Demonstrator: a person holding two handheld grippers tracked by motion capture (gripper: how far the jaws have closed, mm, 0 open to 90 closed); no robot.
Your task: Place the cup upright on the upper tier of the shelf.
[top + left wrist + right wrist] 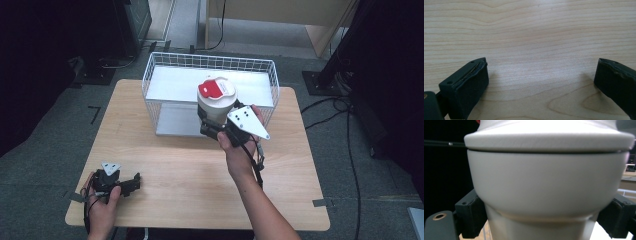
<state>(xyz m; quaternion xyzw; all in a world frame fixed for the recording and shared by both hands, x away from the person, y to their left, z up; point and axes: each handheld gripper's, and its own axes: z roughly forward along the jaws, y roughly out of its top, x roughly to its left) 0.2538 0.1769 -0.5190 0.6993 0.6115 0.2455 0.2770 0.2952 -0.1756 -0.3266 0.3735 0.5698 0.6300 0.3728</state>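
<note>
1. The right hand-held gripper [216,125] is squeezing a white jar [216,102] with a red and white lid [216,88].
2. The jar sits right between its two black jaws, which press on the jar's narrow lower part, one on each side.
3. The jar stands upright above and just ahead of this hand-held gripper, lifted off the wooden surface [175,170], at the front edge of a white wire basket [150,75].
4. The left hand-held gripper [131,184] rests low on the surface, well apart from the jar.
5. Its jaws are spread wide with nothing between them but bare wood [536,50].
</note>
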